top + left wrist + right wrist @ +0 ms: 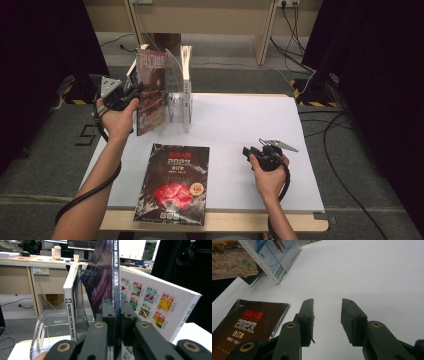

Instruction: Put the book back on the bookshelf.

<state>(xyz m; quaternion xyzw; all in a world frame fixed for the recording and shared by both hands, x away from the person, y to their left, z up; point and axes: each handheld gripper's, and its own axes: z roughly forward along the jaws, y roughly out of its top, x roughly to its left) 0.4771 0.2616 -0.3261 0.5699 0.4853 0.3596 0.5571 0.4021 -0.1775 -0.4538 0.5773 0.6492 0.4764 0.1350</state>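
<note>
Item: thin dark-covered science-fiction magazine (pixel 113 277), held upright by its spine in the clenched left gripper (pixel 117 322), poised at the clear acrylic book stand (pixel 176 100) at the table's far edge, apparently for slotting beside the white-spined magazine (pixel 71 307). Right gripper (pixel 327 315): released, idle over the white table (pixel 240 130). Black glossy 2023 volume (pixel 175 182) lies flat near the front edge, likely awaiting shelving.

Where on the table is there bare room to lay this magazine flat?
Free: the white tabletop between the clear rack and the right gripper, right of the flat black magazine. Crowded: the rack corner, where the left gripper holds a magazine.
</note>
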